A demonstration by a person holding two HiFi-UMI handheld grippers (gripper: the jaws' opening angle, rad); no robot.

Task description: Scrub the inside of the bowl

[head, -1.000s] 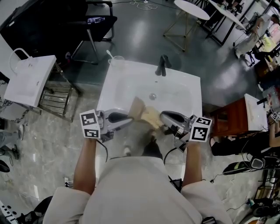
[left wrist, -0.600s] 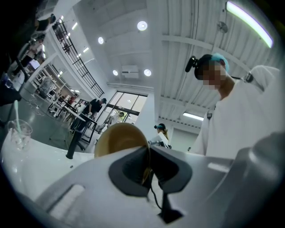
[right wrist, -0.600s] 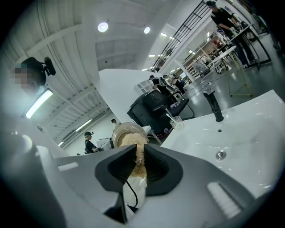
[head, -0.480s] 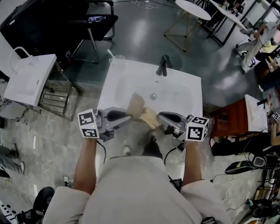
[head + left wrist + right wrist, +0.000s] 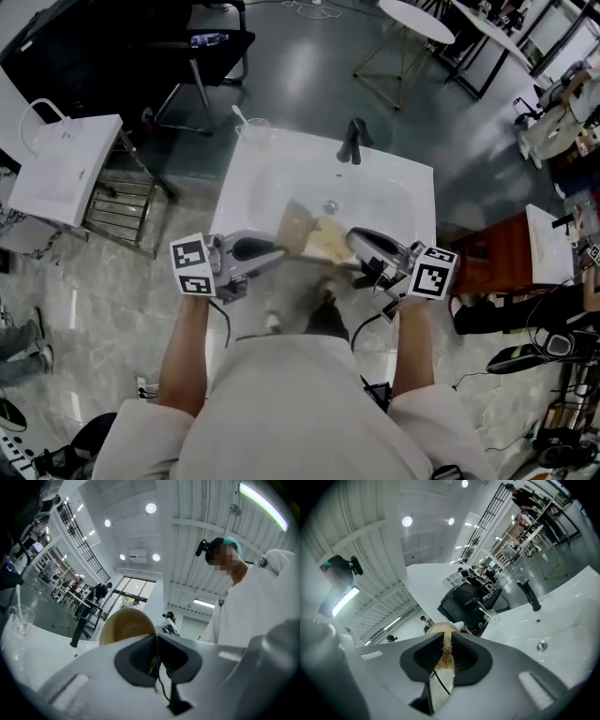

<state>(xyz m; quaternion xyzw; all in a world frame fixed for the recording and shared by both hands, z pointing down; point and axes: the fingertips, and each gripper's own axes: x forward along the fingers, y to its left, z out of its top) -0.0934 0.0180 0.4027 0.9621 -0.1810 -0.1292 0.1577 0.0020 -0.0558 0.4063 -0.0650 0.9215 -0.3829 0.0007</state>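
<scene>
A tan bowl (image 5: 292, 228) is held on edge over the white sink (image 5: 272, 169), its opening turned to the right. My left gripper (image 5: 278, 251) is shut on its rim; in the left gripper view the bowl (image 5: 125, 625) rises just beyond the closed jaws of that left gripper (image 5: 154, 654). My right gripper (image 5: 347, 247) is shut on a tan fibrous scrubber (image 5: 328, 240), which lies against the bowl's inside. In the right gripper view the scrubber (image 5: 446, 654) fills the gap of the right gripper (image 5: 446, 644), and the bowl behind it is mostly hidden.
A black faucet (image 5: 351, 141) stands at the sink's far edge, with the drain (image 5: 329, 206) in front of it. A clear cup (image 5: 249, 128) sits on the far left corner. A second white basin (image 5: 61, 169) stands to the left, a wooden cabinet (image 5: 497, 253) to the right.
The right gripper and the scrubber have slid a little to the right and farther into the sink against the bowl. The left gripper and the bowl have stayed put.
</scene>
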